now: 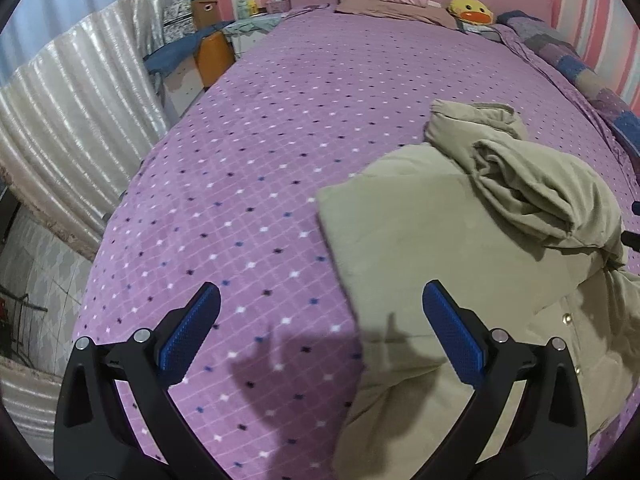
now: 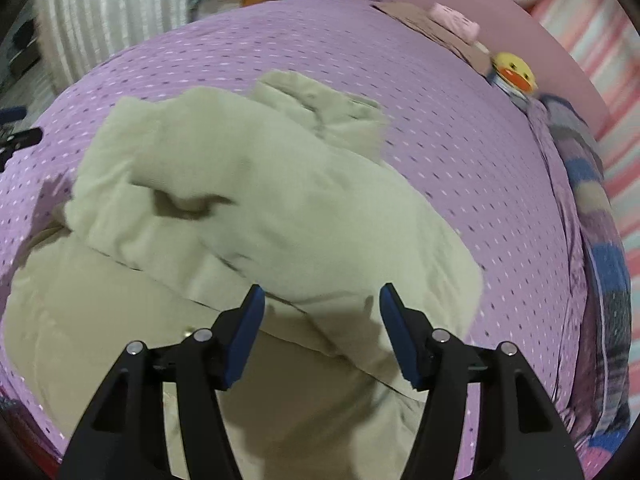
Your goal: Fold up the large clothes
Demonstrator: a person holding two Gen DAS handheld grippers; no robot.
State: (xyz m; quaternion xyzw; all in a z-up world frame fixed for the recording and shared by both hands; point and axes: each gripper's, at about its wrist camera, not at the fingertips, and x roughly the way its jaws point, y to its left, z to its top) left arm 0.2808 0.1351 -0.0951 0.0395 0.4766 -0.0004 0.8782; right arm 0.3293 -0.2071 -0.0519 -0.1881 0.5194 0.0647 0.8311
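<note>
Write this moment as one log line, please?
left gripper: open, empty | right gripper: open, over jacket | jacket: partly folded on bed

The coat (image 1: 460, 248) is soft matt padded cloth. The bed cover (image 1: 260, 152) looks fleecy. Gripper pads (image 1: 454, 334) are ribbed blue rubber on matt black plastic.

My left gripper (image 1: 320, 308) has black, curved plastic arms joined by round silver screws, two on each side. Its fingers (image 1: 190, 334) carry long blue pads with a fine ribbed texture. My right gripper (image 2: 322, 312) is built the same: matte black linkages, silver pivot screws, and dark blue pads on the fingers (image 2: 246, 336).
</note>
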